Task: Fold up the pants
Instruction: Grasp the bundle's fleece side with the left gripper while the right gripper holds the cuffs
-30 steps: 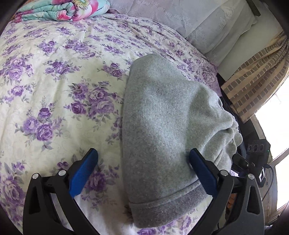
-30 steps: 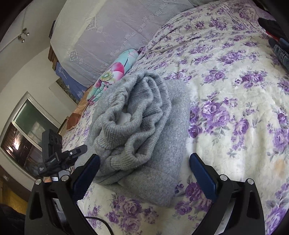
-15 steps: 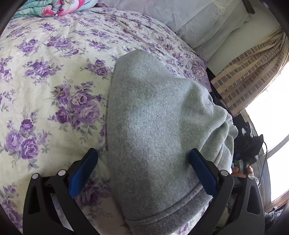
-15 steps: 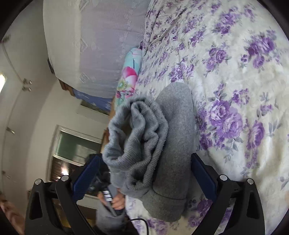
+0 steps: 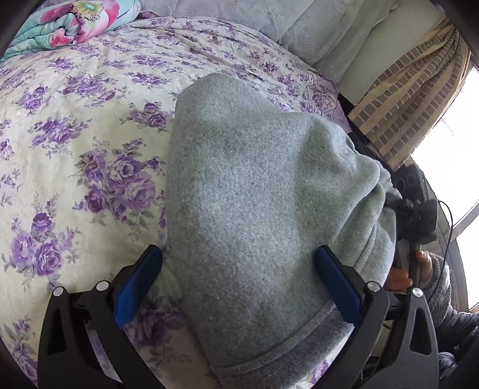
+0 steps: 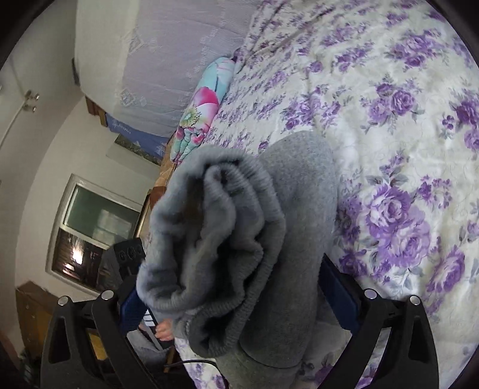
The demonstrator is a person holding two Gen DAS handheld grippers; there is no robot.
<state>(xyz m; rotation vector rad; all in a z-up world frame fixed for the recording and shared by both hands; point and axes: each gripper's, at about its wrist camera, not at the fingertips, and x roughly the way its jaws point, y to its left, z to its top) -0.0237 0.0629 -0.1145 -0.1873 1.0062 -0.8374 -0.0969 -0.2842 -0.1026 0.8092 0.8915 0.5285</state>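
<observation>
A bed [image 5: 74,143] with a purple-flowered cover fills both views, with a pale headboard behind, a bright floral quilt [image 5: 71,24] rolled near the pillows and a striped curtain [image 5: 413,98] by the window at the bed's edge.

The grey pants [image 5: 254,209] lie on the bed near that edge, already folded into a thick, compact bundle. In the left wrist view the top layer is smooth, with a hem band at the near end. The right wrist view shows the other side: the ribbed waistband [image 6: 215,239] and inner layers bunch up in loose rolls, lifted off the cover rather than lying flat.

The left gripper [image 5: 236,284] is spread wide, its blue pads on either side of the bundle's near end, not pinching it. The right gripper [image 6: 236,302] is also wide, straddling the bunched end; whether its pads touch the cloth I cannot tell.

Judging by this, the main folds are done. What seems left is tidying: pressing or tucking the ruffled waistband end so the stack sits flat, then letting go.
</observation>
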